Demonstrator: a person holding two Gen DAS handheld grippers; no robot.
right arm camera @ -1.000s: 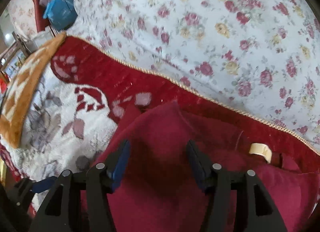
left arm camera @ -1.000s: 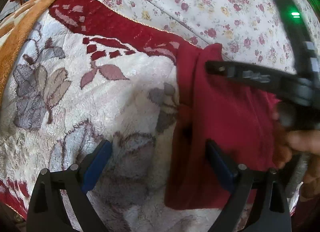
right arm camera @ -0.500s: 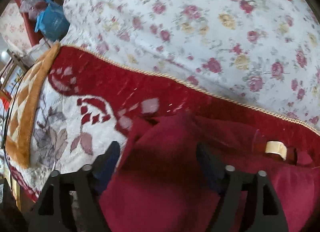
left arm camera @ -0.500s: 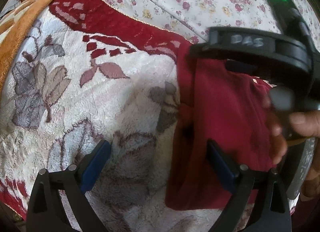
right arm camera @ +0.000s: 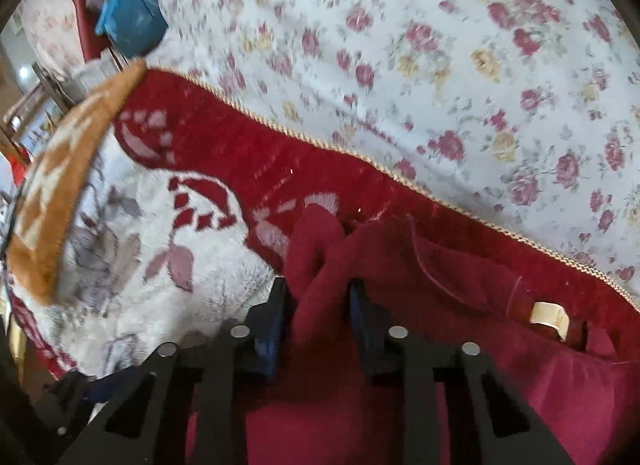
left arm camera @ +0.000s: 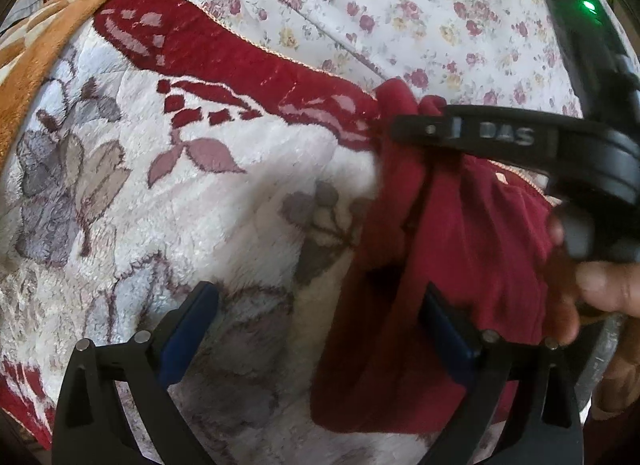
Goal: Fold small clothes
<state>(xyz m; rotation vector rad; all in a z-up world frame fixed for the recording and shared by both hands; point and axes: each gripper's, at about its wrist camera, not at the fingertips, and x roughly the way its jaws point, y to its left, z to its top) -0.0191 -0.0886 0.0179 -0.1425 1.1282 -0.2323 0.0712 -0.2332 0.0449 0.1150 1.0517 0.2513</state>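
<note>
A bunched fold of the dark red fabric garment (right arm camera: pixel 320 249) has just been closed on by the right tool (right arm camera: pixel 318 301); the left tool (left arm camera: pixel 316 317) is held open at the garment's nine o'clock edge.

A plush white blanket (left arm camera: pixel 240 201) with grey flowers and a deep red border fills the left and centre of both views. A floral sheet (right arm camera: pixel 440 65) with small roses covers the upper right. An orange patterned blanket (right arm camera: pixel 68 185) runs along the left edge, and a blue bag (right arm camera: pixel 132 21) sits at the upper left.
</note>
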